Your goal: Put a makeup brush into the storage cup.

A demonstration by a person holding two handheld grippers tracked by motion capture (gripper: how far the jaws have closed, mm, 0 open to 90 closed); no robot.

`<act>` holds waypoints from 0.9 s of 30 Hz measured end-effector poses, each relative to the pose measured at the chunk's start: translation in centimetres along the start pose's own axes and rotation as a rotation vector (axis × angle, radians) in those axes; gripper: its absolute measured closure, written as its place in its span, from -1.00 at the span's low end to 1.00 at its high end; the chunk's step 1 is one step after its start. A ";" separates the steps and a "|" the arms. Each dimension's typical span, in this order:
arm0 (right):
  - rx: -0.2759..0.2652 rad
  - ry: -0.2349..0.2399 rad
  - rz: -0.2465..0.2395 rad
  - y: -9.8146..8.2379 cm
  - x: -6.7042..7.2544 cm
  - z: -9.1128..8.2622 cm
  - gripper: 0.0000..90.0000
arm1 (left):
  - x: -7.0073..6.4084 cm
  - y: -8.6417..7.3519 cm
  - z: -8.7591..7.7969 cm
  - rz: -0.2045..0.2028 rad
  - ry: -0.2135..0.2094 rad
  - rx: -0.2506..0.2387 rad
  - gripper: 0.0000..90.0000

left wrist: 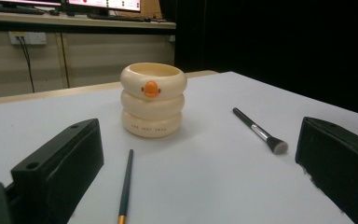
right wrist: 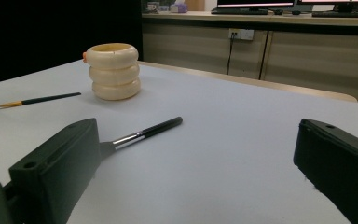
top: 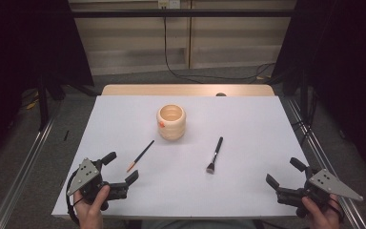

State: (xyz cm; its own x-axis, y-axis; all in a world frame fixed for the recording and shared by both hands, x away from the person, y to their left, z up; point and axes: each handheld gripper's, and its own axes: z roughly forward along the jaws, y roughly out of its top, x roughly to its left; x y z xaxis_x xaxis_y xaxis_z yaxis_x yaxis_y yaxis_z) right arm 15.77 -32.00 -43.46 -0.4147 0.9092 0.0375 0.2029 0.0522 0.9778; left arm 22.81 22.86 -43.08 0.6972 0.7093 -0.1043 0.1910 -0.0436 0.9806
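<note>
Our left tongs (top: 118,168) stand spread near the thin black paintbrush with the orange tip (top: 140,155), light, stiff and prone to roll, so we would pinch mid-handle. Farther right lies the black makeup brush (top: 214,154), likewise light, then our right tongs (top: 283,172), also spread, empty.

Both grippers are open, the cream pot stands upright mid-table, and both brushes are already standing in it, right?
Not quite. The high view shows the thin brush and the makeup brush lying flat on the table, beside the pot, not in it. The rest holds.
</note>
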 end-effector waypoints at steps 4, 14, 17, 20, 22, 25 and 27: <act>-0.003 -0.011 0.004 0.0 -0.2 -0.1 -1.00 | 0.2 0.0 0.1 -0.004 -0.004 0.001 -0.98; -0.002 0.001 0.026 -0.1 -0.5 0.1 -1.00 | 0.1 0.1 0.1 0.004 -0.005 0.009 -0.96; 0.001 0.013 0.017 -0.1 -0.3 0.3 -1.00 | -0.1 0.3 -0.3 0.010 -0.012 0.001 -0.96; -0.001 0.016 0.019 0.0 -0.2 0.4 -1.00 | -0.5 0.4 -0.8 0.007 -0.021 -0.012 -0.96; 0.000 0.020 0.018 0.0 -0.2 0.4 -1.00 | -0.6 0.5 -0.9 0.015 -0.025 -0.008 -0.96; 0.002 0.023 0.023 0.0 -0.1 0.7 -1.00 | -1.0 1.2 -1.0 0.038 -0.006 -0.014 -0.97; 0.003 0.027 0.017 0.0 -0.1 0.7 -1.00 | -1.0 1.4 -1.0 0.040 -0.017 -0.019 -0.96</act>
State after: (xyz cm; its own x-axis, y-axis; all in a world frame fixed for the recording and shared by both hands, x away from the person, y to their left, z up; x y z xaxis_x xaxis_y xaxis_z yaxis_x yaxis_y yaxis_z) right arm 16.47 -31.82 -43.57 -0.4350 0.8984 0.0600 0.2133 0.0381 0.9763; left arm 21.65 22.79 -41.42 0.7160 0.6949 -0.0674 0.1498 -0.0585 0.9870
